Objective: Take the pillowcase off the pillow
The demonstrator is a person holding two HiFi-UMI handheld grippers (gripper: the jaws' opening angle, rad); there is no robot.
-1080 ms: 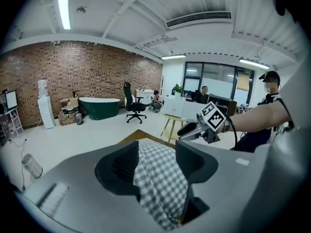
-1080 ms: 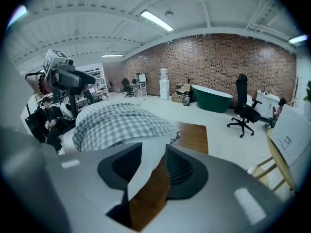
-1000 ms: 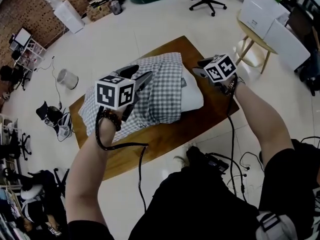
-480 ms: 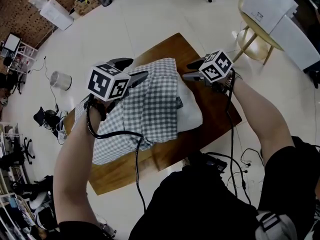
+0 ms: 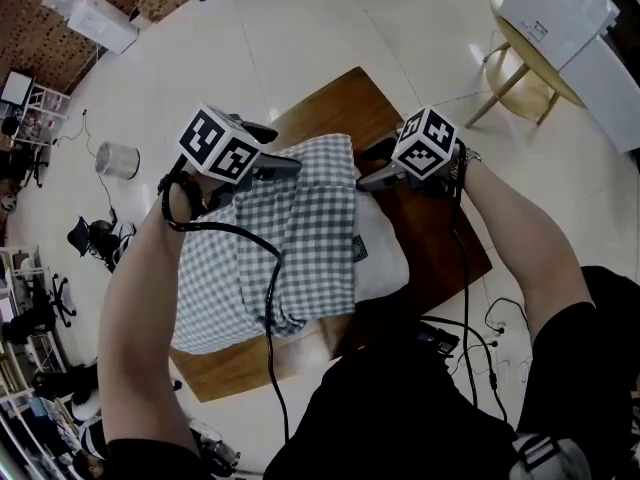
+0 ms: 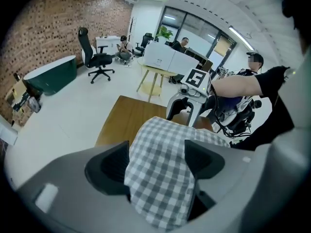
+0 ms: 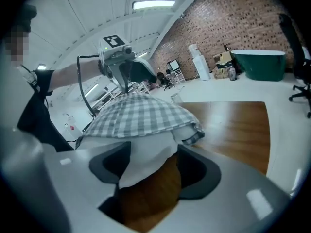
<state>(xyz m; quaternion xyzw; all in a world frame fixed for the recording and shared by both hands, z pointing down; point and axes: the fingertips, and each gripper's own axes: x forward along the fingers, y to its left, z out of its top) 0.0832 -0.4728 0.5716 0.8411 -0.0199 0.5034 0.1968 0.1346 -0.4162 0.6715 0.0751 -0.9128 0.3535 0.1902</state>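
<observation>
Roughly midway, by the look of it. Left gripper spread wide, straddling a fold of the checked pillowcase at its far end, not pinching. Pillowcase covering most of the pillow on the counter, with the white side bare on the right. Right gripper spread too, astride the bare pillow corner, no clamp. Left to do: pin pillow, grab cloth, pull it clear. Versus a second back: both grippers down from above onto the far edge, jaws just been opening on each, cloth and pillow roughly unmoved.
</observation>
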